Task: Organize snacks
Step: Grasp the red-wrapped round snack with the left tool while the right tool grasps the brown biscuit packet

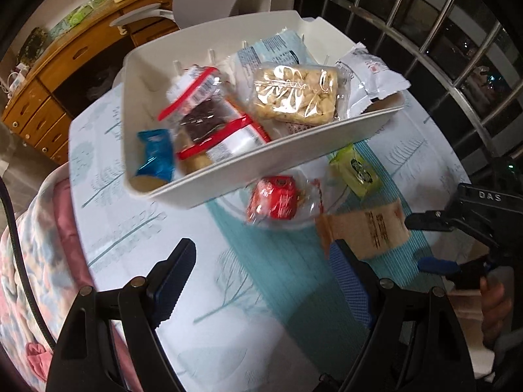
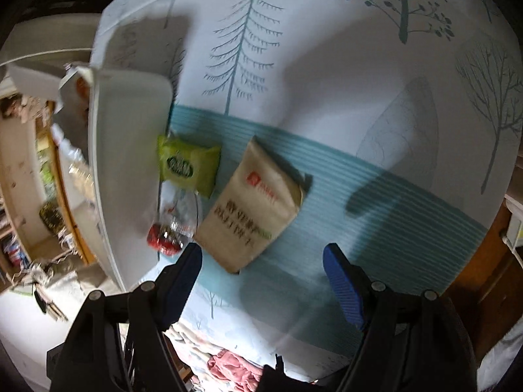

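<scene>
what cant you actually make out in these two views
- Left wrist view: the snacks under the nut bar in the white bin are covered by the packets on top.
- Left wrist view: the print on the tan packet is blurred, and the left gripper hides its lower corner.
- Right wrist view: the red snack in clear wrap is smeared by motion and partly behind the bin's wall.
- Right wrist view: the bin's contents are hidden by that wall.

White plastic bin (image 1: 228,176) is seen tilted, packed w/ snacks: clear nut-bar pack (image 1: 295,93), blue wrapper (image 1: 155,156), red-edged packets (image 1: 196,98). Beside it on tabletop are laid green packet (image 2: 189,166), beige pouch (image 2: 251,212), red candy in clear wrap (image 1: 274,197).
</scene>
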Motion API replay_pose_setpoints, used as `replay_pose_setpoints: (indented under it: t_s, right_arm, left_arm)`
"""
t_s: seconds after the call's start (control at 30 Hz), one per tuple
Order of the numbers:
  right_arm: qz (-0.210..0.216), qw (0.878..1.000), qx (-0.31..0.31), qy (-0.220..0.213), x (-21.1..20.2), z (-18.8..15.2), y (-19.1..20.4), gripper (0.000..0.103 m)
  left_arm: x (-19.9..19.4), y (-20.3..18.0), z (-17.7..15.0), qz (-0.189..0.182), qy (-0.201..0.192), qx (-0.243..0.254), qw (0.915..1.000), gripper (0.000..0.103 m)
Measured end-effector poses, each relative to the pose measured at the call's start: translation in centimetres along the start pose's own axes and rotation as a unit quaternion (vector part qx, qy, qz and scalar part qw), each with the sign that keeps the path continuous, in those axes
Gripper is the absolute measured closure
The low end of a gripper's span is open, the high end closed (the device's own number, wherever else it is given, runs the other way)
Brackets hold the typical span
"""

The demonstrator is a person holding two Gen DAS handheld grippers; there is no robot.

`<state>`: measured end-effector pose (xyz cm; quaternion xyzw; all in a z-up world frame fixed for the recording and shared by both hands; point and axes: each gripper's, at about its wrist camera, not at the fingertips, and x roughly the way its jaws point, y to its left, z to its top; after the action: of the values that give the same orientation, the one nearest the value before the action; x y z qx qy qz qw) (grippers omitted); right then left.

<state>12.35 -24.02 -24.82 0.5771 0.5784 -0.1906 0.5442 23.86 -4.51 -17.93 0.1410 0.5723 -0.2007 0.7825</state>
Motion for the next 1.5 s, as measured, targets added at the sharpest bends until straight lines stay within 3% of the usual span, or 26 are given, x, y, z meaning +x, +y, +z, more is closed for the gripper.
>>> replay_pose_setpoints:
  t_s: [0.37,0.63,1.1,1.37,1.5]
  right_arm:
    - [-0.056,0.997,0.055,0.026,2.8,2.1,1.3,0.027]
    - [-0.091,0.993,0.071,0.023,3.6,2.5,1.9,0.039]
    - [-0.144,0.988,0.048,0.014,4.6,3.3,5.0,0.035]
    - [-0.211,0.977,0.015,0.023,6.1,3.7,7.6,0.032]
    - [-0.217,0.976,0.012,0.020,6.0,3.7,7.5,0.032]
  left_arm:
    - [6.0,-1.5,2.7,0.008,0.023,-0.001,0.9997,0.020]
    - [8.3,-1.6,3.0,0.006,0.037,-0.005,0.9993,0.020]
    - [11.3,-1.7,3.6,-0.003,0.041,-0.011,0.9991,0.020]
    - [12.2,-1.0,4.2,-0.016,0.041,-0.019,0.9988,0.029]
    - [12.3,0.0,4.3,-0.027,0.037,-0.034,0.9984,0.039]
